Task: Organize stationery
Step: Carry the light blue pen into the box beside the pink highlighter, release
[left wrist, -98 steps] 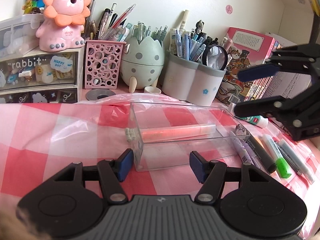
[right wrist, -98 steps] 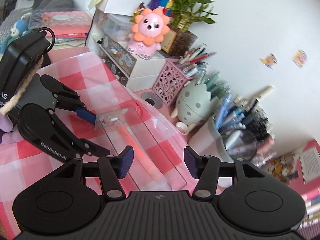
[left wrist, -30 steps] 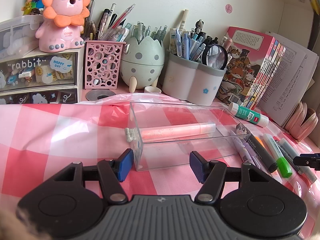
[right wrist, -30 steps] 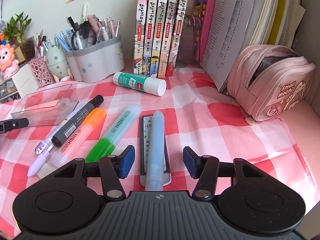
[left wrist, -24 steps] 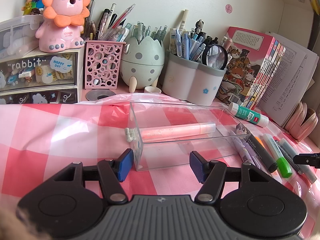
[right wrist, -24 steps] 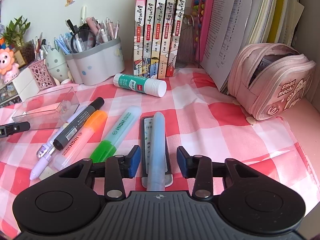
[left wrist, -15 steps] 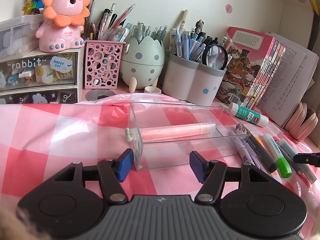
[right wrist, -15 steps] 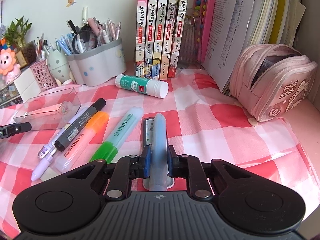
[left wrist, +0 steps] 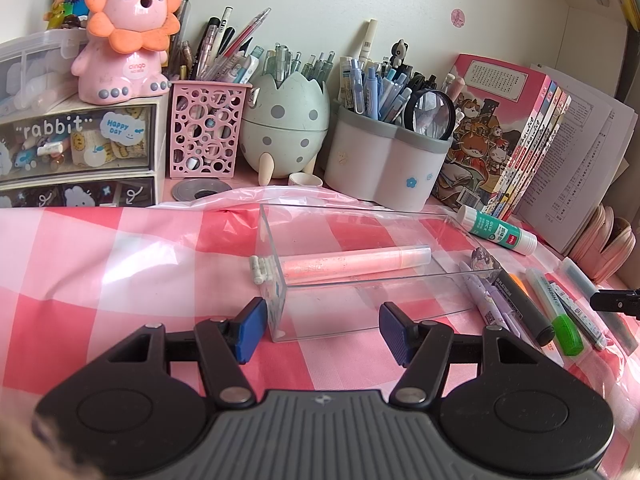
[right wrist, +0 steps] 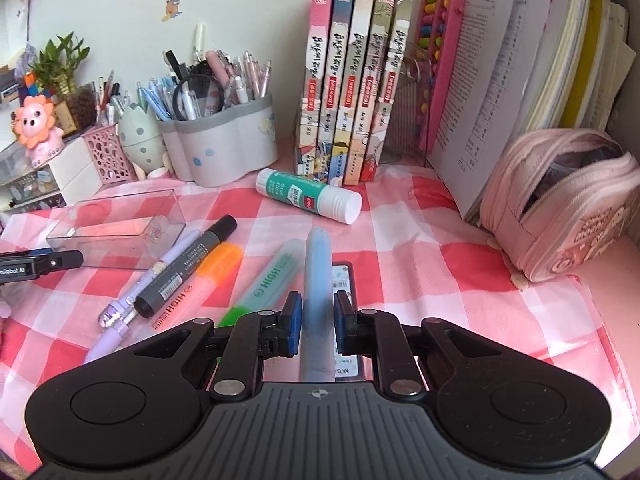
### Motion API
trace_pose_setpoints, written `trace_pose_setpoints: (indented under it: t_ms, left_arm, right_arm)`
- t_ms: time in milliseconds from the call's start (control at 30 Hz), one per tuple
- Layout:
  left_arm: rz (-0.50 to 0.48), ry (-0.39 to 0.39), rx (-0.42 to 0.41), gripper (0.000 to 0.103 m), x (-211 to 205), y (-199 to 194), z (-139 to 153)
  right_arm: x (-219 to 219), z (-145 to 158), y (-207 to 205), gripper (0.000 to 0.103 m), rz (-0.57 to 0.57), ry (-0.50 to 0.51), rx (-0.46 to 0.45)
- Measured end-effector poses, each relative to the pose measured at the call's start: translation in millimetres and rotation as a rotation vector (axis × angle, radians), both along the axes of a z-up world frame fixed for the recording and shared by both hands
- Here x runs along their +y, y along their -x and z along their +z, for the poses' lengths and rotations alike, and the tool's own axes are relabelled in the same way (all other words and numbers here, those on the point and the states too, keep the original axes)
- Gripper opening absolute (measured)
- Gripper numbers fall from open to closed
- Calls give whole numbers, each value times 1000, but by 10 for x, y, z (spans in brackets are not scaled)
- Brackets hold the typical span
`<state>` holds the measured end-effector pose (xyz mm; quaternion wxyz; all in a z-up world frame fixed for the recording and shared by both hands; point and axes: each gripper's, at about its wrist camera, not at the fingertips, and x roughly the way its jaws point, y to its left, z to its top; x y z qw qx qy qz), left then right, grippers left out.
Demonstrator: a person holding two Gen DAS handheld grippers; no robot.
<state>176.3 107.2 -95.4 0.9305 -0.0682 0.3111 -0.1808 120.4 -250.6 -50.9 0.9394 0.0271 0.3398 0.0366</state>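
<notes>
The pink checked table (left wrist: pixel 100 264) lies bare to the left of the clear box (left wrist: pixel 360 280), leaving open passage there. Behind the box, a pink mesh pen cup (left wrist: pixel 202 130), an egg-shaped holder (left wrist: pixel 284 124) and a grey pen pot (left wrist: pixel 384 164) form a crowded wall. To the box's right, markers (right wrist: pixel 188 264) lie packed side by side, with a glue stick (right wrist: pixel 308 196) beyond. Upright books (right wrist: pixel 352 80) and a pink pouch (right wrist: pixel 560 204) block the far right; bare cloth lies between the markers and the pouch.
</notes>
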Motion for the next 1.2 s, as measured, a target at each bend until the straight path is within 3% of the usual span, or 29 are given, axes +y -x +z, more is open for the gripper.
trace_pose_setpoints:
  t_ms: [500, 1200]
  left_arm:
    - [0, 1, 0, 35, 2, 2, 1]
    - [3, 10, 1, 35, 2, 11, 12]
  right_arm:
    - [594, 311, -348, 15, 271, 85, -52]
    - [1496, 442, -788, 15, 723, 253, -84]
